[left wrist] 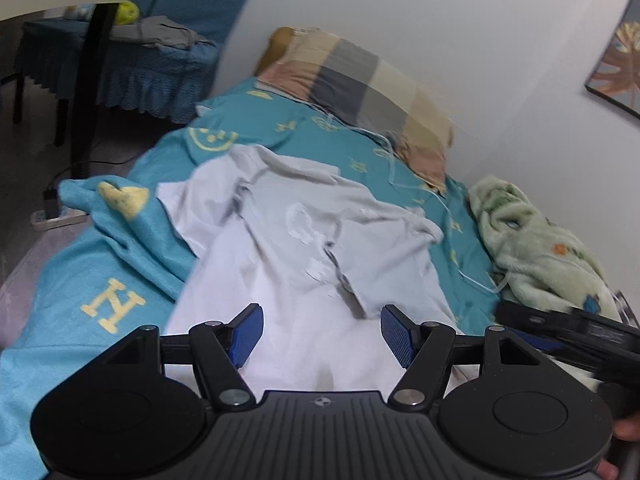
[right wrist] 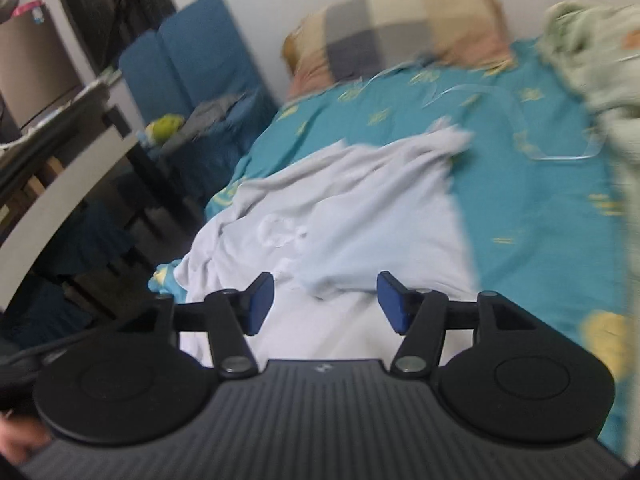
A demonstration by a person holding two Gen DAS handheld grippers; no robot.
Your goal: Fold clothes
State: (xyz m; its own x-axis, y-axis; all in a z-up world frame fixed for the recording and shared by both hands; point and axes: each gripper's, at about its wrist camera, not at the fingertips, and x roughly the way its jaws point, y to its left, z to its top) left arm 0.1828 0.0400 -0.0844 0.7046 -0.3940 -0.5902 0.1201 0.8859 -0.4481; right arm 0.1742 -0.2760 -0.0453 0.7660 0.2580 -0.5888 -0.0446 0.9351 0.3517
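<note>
A pale lilac-white T-shirt (left wrist: 296,236) with a faint white print lies crumpled on the teal bed sheet (left wrist: 100,280), collar toward the pillow. My left gripper (left wrist: 322,334) hovers over its near hem, blue pads wide apart, nothing between them. The right wrist view is blurred: the same T-shirt (right wrist: 340,216) spreads ahead, and my right gripper (right wrist: 325,304) stands open above its near part, holding nothing. The right gripper's black body (left wrist: 576,332) shows at the right edge of the left wrist view.
A checked pillow (left wrist: 360,88) lies at the head of the bed against the white wall. A green fleece blanket (left wrist: 536,244) is bunched on the right. A thin white cable (left wrist: 404,176) trails over the sheet. A blue-covered chair (left wrist: 132,60) and black table leg (left wrist: 90,92) stand left.
</note>
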